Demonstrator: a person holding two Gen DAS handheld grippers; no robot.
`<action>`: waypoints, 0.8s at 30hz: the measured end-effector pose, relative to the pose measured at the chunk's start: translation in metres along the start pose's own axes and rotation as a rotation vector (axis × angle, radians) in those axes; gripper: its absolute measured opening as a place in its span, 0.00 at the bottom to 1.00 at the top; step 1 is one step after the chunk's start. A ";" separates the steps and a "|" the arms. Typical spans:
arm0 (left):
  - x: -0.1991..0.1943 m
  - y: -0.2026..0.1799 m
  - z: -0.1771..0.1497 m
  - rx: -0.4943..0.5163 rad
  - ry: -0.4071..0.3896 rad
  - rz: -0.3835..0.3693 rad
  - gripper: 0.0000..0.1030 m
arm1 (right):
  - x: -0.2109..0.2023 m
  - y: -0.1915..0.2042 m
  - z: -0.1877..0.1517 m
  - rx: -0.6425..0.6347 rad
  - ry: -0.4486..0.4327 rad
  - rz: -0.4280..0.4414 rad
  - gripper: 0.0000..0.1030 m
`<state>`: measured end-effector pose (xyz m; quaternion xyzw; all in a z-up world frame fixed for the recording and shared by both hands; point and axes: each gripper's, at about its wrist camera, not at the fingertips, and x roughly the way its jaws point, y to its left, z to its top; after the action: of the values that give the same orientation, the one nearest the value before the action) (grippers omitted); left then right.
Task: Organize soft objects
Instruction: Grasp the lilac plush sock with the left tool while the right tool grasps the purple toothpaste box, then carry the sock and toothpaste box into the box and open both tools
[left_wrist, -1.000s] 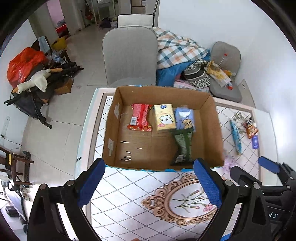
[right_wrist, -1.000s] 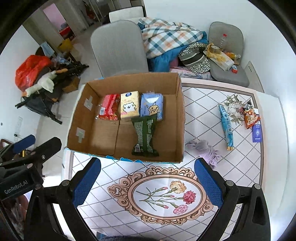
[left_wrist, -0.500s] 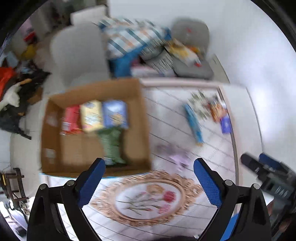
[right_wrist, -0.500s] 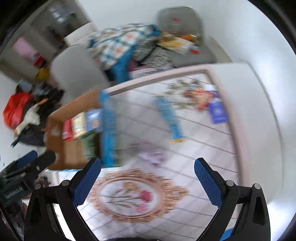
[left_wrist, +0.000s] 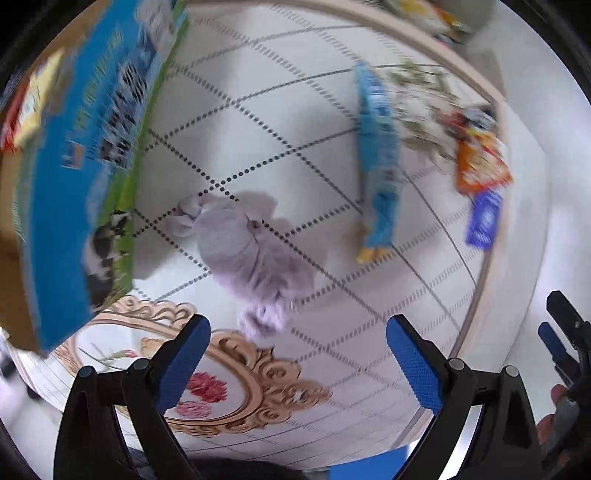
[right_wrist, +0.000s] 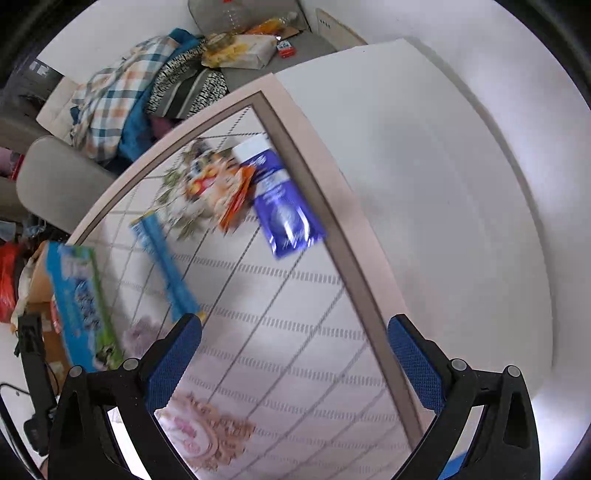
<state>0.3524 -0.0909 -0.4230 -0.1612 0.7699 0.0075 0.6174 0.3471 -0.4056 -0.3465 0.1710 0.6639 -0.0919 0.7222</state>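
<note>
A crumpled lilac cloth (left_wrist: 247, 251) lies on the patterned table mat, just ahead of my open, empty left gripper (left_wrist: 298, 354). Right of it lie a long blue packet (left_wrist: 380, 162), an orange snack bag (left_wrist: 480, 162) and a dark blue pouch (left_wrist: 484, 218). The cardboard box (left_wrist: 85, 155) with its blue printed side stands at the left. In the right wrist view my open, empty right gripper (right_wrist: 293, 356) hovers over the mat, below the dark blue pouch (right_wrist: 280, 199), the orange snack bag (right_wrist: 225, 192) and the long blue packet (right_wrist: 166, 266). The cloth (right_wrist: 140, 336) shows at the left.
The mat's brown border (right_wrist: 332, 229) runs along the bare white tabletop (right_wrist: 443, 166) at the right. A grey chair (right_wrist: 55, 184) and a pile of plaid and striped clothes (right_wrist: 122, 88) stand beyond the table. Both views are motion-blurred.
Both grippers have swung right and lower, from above the box to over the loose items on the mat. The lilac cloth now lies close ahead of the left gripper. Both stay open.
</note>
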 end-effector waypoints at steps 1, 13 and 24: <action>0.007 0.002 0.006 -0.027 0.011 0.012 0.95 | 0.012 0.001 0.013 -0.008 0.014 -0.005 0.99; 0.048 -0.011 0.032 -0.026 0.034 0.131 0.64 | 0.123 0.040 0.101 -0.180 0.098 -0.137 0.83; 0.046 -0.053 0.031 0.192 -0.052 0.213 0.34 | 0.137 0.056 0.111 -0.194 0.080 -0.170 0.53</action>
<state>0.3871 -0.1455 -0.4643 -0.0185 0.7636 0.0034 0.6454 0.4837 -0.3819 -0.4681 0.0473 0.7101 -0.0812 0.6978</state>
